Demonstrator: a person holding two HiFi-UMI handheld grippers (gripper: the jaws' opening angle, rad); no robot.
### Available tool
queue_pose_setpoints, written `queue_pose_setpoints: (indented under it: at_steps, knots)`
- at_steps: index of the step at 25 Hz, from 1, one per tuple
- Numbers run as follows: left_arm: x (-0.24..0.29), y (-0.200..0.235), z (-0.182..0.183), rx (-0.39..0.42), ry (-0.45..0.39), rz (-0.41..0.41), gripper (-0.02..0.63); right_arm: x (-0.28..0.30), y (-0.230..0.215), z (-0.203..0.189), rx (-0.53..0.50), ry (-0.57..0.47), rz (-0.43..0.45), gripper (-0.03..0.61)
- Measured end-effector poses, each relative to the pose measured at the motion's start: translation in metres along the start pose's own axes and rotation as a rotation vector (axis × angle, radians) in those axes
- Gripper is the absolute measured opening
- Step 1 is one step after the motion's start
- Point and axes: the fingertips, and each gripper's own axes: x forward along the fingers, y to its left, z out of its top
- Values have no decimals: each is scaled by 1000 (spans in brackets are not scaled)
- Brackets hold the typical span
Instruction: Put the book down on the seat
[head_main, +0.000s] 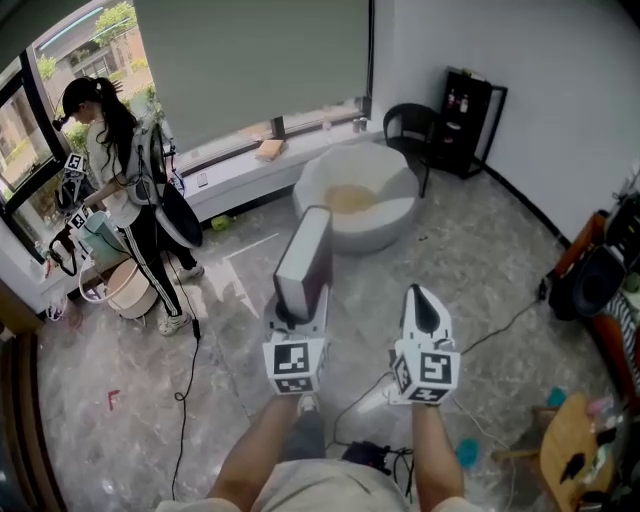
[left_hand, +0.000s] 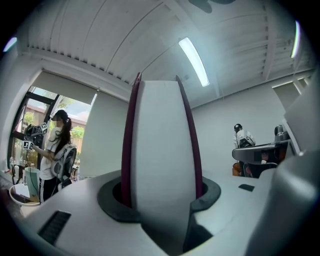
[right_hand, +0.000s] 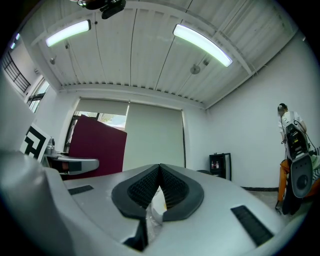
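A book (head_main: 305, 255) with a maroon cover and white page edges stands upright in my left gripper (head_main: 297, 300), which is shut on its lower end. In the left gripper view the book (left_hand: 160, 150) fills the middle, its page edges toward the camera, the pads clamped on both covers. A round white seat (head_main: 385, 225) with a tan cushion sits on the floor just beyond the book. My right gripper (head_main: 425, 310) hangs beside the left one, shut and holding nothing. The right gripper view shows its pads (right_hand: 172, 189) meeting and the maroon book (right_hand: 97, 145) off to the left.
A person (head_main: 125, 170) stands at the window on the left beside a pale bucket (head_main: 128, 290). A black chair (head_main: 410, 125) and a black cabinet (head_main: 472, 120) stand behind the seat. Cables (head_main: 190, 370) trail across the marble floor. A wooden stool (head_main: 570, 440) is at lower right.
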Motion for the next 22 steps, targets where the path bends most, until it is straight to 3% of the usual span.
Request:
queue_pose_setpoints:
  at_steps: [22]
  knots:
    - [195,152,-21,-19,-7,-36,224,248,68,-14,-31,-2,15,5]
